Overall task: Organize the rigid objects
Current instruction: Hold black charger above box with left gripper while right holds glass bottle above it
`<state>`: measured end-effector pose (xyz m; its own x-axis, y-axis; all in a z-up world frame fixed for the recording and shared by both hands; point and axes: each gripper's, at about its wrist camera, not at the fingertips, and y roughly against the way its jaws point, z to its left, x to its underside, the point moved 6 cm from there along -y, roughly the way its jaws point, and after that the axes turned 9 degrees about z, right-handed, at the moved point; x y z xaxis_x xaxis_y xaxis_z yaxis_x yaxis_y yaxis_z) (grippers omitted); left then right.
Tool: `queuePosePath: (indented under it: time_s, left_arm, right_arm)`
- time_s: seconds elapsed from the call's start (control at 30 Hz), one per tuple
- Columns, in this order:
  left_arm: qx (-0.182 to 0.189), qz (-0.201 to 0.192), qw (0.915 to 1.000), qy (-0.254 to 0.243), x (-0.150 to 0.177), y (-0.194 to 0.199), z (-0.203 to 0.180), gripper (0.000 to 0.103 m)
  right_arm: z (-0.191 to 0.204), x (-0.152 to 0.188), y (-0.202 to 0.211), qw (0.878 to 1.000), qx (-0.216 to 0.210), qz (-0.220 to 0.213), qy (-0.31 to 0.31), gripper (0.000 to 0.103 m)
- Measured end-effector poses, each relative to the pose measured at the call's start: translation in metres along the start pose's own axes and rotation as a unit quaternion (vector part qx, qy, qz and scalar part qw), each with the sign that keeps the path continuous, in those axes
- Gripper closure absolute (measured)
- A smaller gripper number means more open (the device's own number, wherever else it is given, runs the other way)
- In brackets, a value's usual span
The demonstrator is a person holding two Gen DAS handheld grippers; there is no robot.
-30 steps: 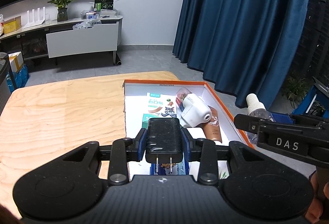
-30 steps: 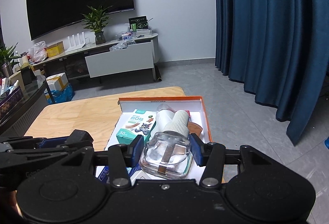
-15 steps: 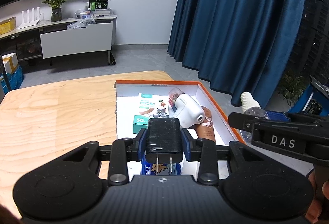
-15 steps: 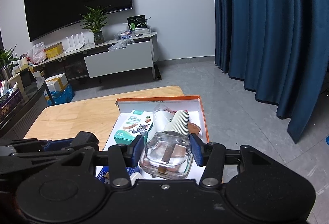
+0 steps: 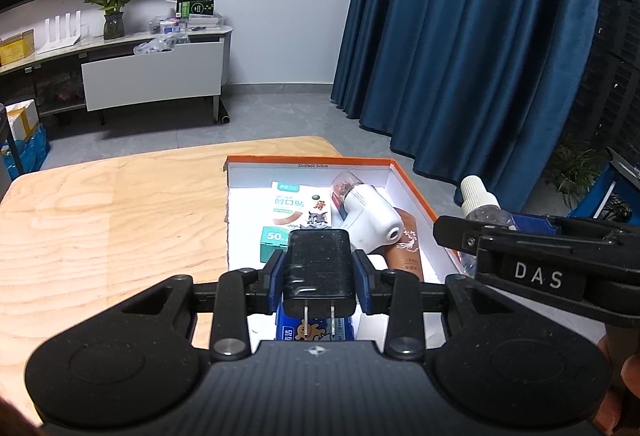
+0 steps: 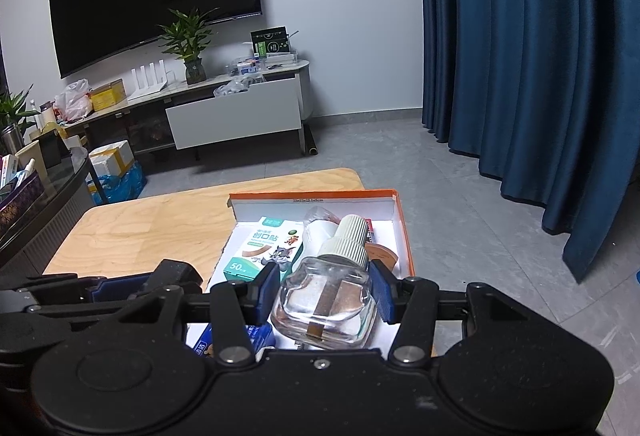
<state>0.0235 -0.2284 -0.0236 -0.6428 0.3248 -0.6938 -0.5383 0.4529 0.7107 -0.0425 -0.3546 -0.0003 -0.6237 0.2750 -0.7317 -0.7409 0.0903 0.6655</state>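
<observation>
Left wrist view: left gripper [image 5: 319,278] jaws clamped on black charger [image 5: 319,273], prongs toward camera, held above orange box [image 5: 412,177] on bench [image 5: 112,220].
Right wrist view: right gripper [image 6: 325,294] jaws clamped on clear bottle [image 6: 326,302], white ribbed cap pointing away, held over the box's near end.

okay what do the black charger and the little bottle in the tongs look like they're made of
Charger: likely hard plastic, black and semi-glossy, dusty, with two bare metal prongs. Bottle: clear and glossy with thick-looking walls, so probably glass, though clear plastic is possible; its ribbed off-white cap looks like matte plastic.
</observation>
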Motion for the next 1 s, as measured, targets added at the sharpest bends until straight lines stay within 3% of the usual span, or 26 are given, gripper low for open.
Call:
queuePosePath:
  time_s: [1.0]
  left_arm:
    - [-0.006, 0.013, 0.9998, 0.013, -0.002, -0.009, 0.006, 0.066]
  right_arm:
    - [0.000, -0.004, -0.024, 1.000, 0.003, 0.020, 0.005, 0.044]
